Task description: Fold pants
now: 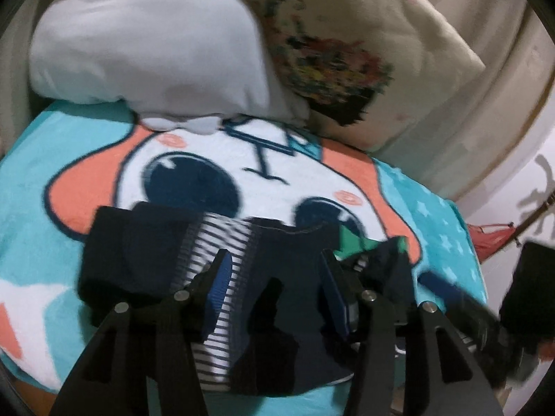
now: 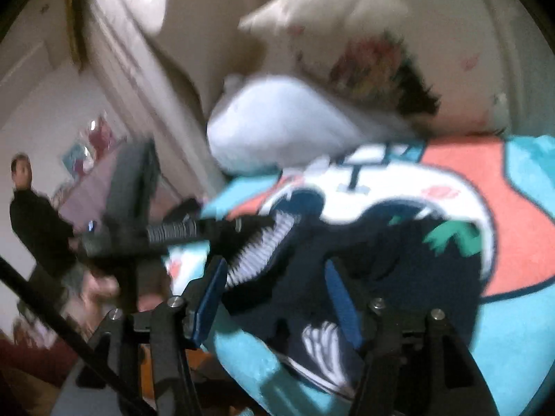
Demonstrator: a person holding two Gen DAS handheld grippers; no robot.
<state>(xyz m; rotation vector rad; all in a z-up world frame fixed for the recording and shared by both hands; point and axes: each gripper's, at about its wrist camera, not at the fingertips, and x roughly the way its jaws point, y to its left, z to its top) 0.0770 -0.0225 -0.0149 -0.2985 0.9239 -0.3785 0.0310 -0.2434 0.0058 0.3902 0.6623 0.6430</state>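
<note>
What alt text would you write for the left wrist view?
Dark pants with a striped waistband lie folded on a teal cartoon blanket, under the open left tongs. Behind them are a white pillow and a floral pillow.

Dark navy pants (image 1: 277, 277) with a striped white waistband lie folded and bunched. They rest at six o'clock on the blanket.
</note>
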